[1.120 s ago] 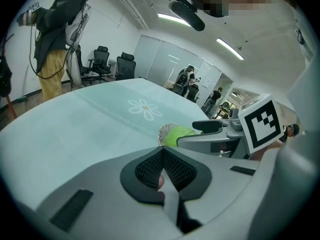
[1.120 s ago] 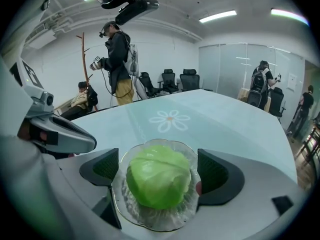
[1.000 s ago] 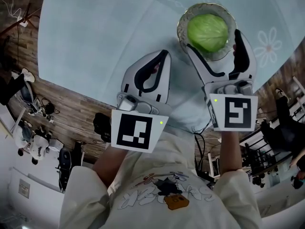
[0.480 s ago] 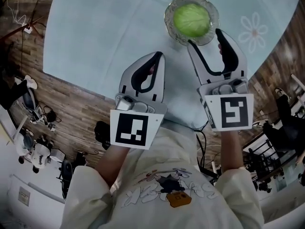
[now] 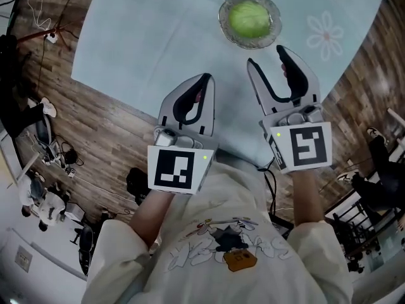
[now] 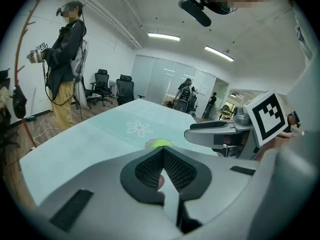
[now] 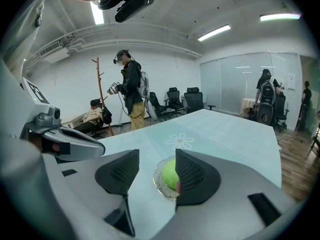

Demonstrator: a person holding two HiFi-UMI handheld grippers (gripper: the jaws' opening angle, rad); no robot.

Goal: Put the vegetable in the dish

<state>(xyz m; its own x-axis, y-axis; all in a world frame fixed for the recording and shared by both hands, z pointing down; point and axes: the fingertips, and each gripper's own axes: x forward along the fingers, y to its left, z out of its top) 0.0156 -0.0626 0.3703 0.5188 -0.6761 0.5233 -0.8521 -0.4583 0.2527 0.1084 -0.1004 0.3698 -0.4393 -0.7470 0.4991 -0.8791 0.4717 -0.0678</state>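
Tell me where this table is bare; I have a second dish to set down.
The tablecloth is bare all the way left of the glass dish holding the cabbage, and between the dish and the near edge. Right of it, only a narrow patch around the flower print is free. Nothing else crowds the top.

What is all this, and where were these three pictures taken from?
No robot here: a person holds a white plastic claw in each hand. The head view comes from a camera on the person's head, looking down; the two gripper views come from cameras riding on the claws. On the pale blue-green table sits a clear glass dish with a round green cabbage in it. The left claw is shut and empty. The right claw has just been closing its jaws, but a gap remains and nothing is between them.
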